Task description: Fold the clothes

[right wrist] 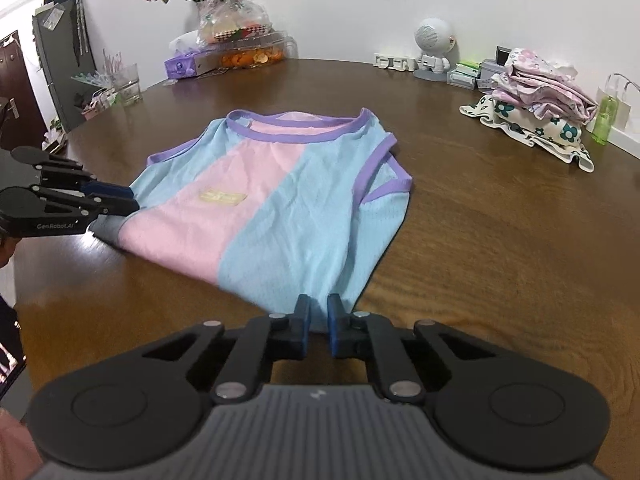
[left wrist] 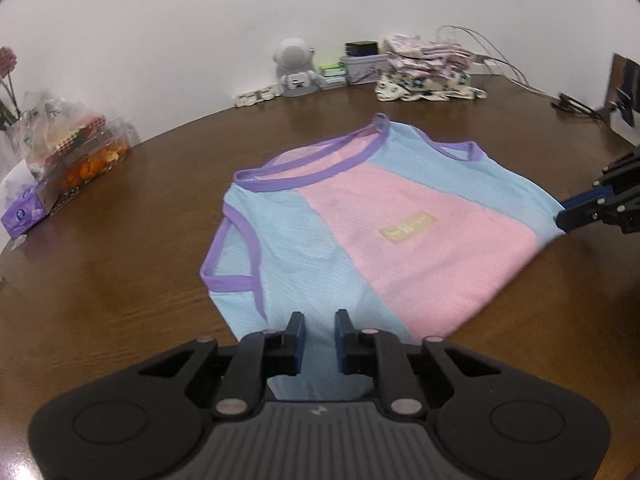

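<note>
A sleeveless shirt [left wrist: 400, 220], pink and pale blue with purple trim, lies flat on the brown table [left wrist: 120, 280] with its neck hole away from me. My left gripper [left wrist: 320, 322] is at the near hem, shut on a pale blue fold of cloth. In the right wrist view the left gripper [right wrist: 134, 202] pinches the shirt's [right wrist: 280, 200] left bottom corner. My right gripper [right wrist: 319, 306] is shut on the blue hem at the near right corner. From the left wrist view the right gripper [left wrist: 562, 216] clamps that corner at the picture's right edge.
A pile of folded clothes [right wrist: 536, 100] sits at the back right beside a green bottle [right wrist: 606, 118]. A white robot-shaped speaker [right wrist: 432, 48] and small boxes line the wall. A bag of snacks [right wrist: 240, 40], a purple tissue pack [left wrist: 24, 216] and flowers stand at the back left.
</note>
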Demonstrator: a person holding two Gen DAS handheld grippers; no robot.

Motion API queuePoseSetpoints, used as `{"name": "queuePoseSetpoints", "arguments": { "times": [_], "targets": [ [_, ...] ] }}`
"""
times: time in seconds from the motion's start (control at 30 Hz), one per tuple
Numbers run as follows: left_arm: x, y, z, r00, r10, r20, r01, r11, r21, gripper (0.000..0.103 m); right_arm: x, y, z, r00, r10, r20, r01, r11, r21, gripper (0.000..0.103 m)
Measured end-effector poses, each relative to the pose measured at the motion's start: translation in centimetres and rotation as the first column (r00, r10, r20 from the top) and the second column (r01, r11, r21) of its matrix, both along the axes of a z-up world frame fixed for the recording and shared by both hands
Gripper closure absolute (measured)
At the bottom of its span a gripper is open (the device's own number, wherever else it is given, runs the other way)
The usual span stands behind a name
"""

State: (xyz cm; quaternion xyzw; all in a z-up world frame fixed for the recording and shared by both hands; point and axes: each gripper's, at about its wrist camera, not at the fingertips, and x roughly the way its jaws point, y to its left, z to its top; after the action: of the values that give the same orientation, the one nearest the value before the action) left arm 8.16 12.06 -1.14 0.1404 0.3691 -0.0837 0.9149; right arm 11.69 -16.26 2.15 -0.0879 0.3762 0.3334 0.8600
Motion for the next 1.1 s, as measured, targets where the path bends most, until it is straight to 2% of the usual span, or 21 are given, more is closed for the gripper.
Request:
{"name": "queuePoseSetpoints", "arguments": {
  "times": [0.1,0.23,0.3,0.33,0.47,0.5,0.67,0.9,1.1],
  "targets": [
    [-1.1,-0.2,-0.1,1.0,-0.015,0.001,0.015,1.0,0.014,0.092,-1.1,-0.7,0.1,1.0,0.013,-0.006,-0.013,1.0,-0.004,0.098],
    [-1.9,0.6,0.8,0.999,-0.001,0.032,0.002,1.0,-0.03,0.083,-1.6,-2.0,0.6,1.0,-0.003,-0.009,0.003,0.999,0.047,0.097],
    [-2.4,1.0,1.6,0.998,0.008,0.064,-0.005,0.999,-0.053,0.07,-1.7,-2.4,1.2,1.0,-0.008,0.013,0.007,0.997,0.077,0.094],
    [-2.4,1.1,1.9,0.997,0.013,0.077,-0.008,0.998,-0.061,0.069,-1.7,-2.5,1.6,1.0,-0.011,0.024,0.009,0.996,0.092,0.091],
    [-1.8,1.1,1.9,0.996,0.027,0.085,-0.021,0.997,-0.073,0.071,-1.8,-1.6,2.1,0.998,0.005,0.067,-0.013,0.993,0.119,0.091],
    [-1.5,1.0,1.6,0.997,0.028,0.076,-0.023,0.998,-0.066,0.075,-1.8,-0.9,2.0,0.997,0.019,0.078,-0.028,0.993,0.118,0.091],
    [-1.4,1.2,-0.2,0.998,0.049,0.048,-0.048,0.998,-0.035,0.077,-1.3,2.7,0.5,0.986,0.053,0.16,-0.05,0.999,-0.021,0.091],
    [-3.3,1.0,-0.4,0.999,0.023,0.042,-0.022,1.0,-0.013,0.079,-2.6,2.1,0.0,0.99,0.07,0.124,-0.06,0.995,-0.078,0.091],
    [-5.7,0.1,-0.3,1.0,-0.012,0.023,0.012,1.0,-0.015,0.081,-4.3,0.3,0.4,0.996,0.077,0.05,-0.073,0.995,-0.067,0.091]
  ]
}}
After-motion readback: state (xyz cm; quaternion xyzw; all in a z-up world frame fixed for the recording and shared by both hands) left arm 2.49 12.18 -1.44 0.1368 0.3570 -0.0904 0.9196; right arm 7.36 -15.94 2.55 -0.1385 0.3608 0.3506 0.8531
